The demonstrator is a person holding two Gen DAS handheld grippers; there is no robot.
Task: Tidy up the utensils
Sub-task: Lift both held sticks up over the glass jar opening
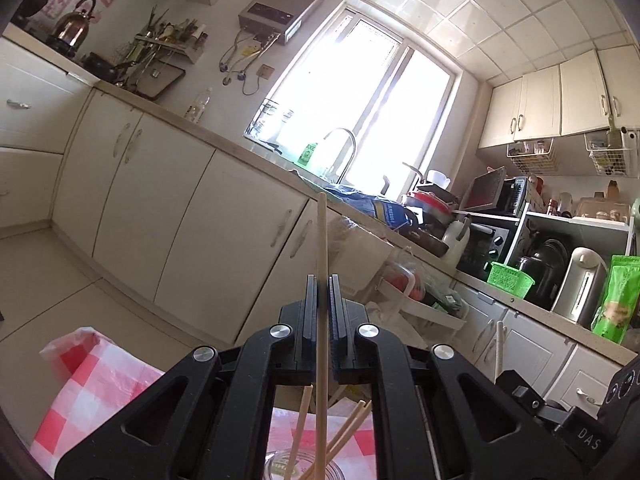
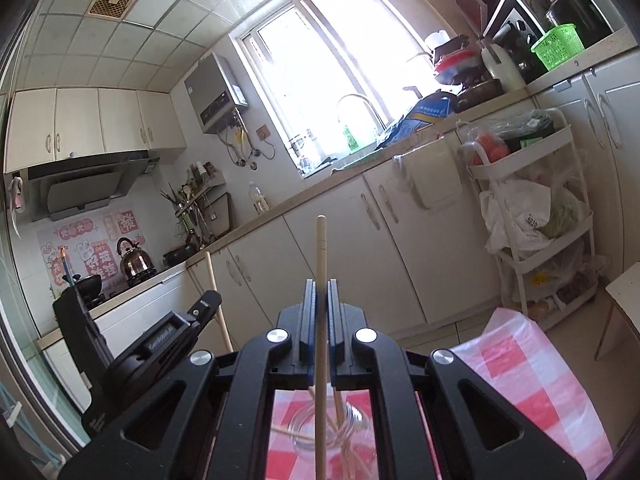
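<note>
Between each gripper's fingers (image 1: 311,292): one chopstick (image 1: 322,240).

"DAS" — right claw's (image 1: 588,436) body

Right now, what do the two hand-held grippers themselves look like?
Both are matte black. The left hand-held gripper and right hand-held gripper each have two flat, narrow fingers with blue pads on angular linkage arms, with triangular cut-outs and round silver pivot bolts. Pale lettering marks each body where the other camera sees it. No hand or sleeve shows.
</note>
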